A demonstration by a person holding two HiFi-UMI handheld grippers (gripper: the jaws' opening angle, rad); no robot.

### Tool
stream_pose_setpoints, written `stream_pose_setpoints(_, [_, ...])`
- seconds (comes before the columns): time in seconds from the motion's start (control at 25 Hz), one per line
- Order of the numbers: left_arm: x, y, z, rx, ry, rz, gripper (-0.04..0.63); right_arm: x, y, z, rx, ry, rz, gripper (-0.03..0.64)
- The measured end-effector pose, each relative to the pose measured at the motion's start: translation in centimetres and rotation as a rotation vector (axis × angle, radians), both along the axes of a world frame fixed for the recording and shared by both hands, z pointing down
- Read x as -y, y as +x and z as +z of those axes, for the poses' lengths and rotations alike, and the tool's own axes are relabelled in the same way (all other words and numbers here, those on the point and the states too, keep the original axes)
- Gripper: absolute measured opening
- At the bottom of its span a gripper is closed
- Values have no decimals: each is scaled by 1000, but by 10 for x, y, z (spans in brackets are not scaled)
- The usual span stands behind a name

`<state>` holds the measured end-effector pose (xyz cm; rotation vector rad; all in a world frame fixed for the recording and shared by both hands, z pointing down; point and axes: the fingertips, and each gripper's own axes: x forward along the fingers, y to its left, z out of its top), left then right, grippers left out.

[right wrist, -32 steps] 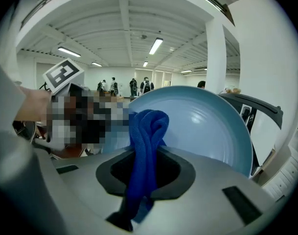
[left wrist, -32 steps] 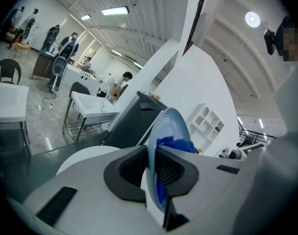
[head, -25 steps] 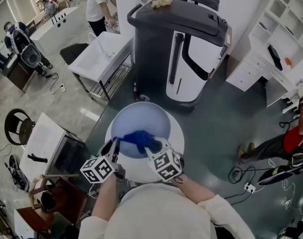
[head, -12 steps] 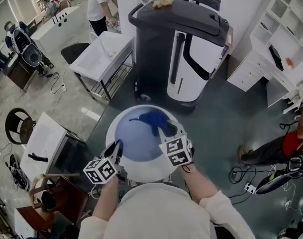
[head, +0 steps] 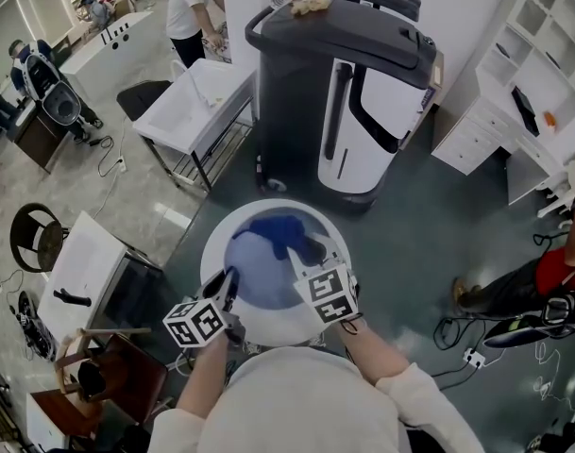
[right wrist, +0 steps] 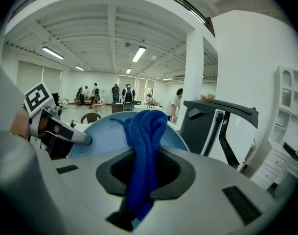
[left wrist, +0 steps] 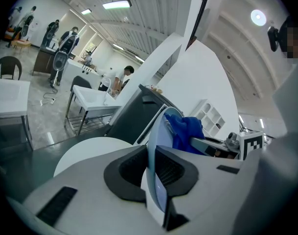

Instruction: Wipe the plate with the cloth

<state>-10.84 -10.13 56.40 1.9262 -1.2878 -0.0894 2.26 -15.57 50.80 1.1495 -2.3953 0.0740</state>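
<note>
So the left gripper (left wrist: 156,176) is clamped tight on the near rim of the pale blue plate (head: 254,274), holding it tipped up on edge a bit over the middle of the round white tabletop (head: 279,327), not lying flat on it. The right gripper (right wrist: 144,169) is clenched on the blue cloth (head: 279,232), with a fat fold of it sticking out between the jaws and draped against the plate's face. What's changed: a second ago that cloth was bunched down at the near part of the plate, right by the left gripper, then it swept away to the far right of the rim, and now it sits on the far half, pulled back in a little toward the middle. The left gripper has barely budged and the grip on the rim looks the same. Reads like one proper stroke across the plate is done and the wiping is well under way, but the near-left part of the face by the clamped rim probably still wants a pass, and the bit under the left jaws can't be reached without regripping
</note>
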Motion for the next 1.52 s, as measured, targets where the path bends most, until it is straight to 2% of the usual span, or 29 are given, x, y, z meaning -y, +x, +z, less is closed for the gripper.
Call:
stream_pose_setpoints(0.24, [2,0,2,-1,-6,-4,48,-3,1,-6,39,-2,-1,84])
stream_pose_setpoints(0.48, [3,-6,14,4,-24,-17,48,-11,1,-21,143,15,-10,84])
stream_pose_setpoints(0.76, [4,-13,50,7,-109,-33,48,-25,17,-18,172,3,15,84])
stream_pose_setpoints(1.08, [3,-9,93,-88,-219,-64,48,-37,28,-11,170,-15,45,84])
stream_pose_setpoints(1.52, [0,-2,141,-96,-341,-79,48,-42,34,-20,194,-9,59,84])
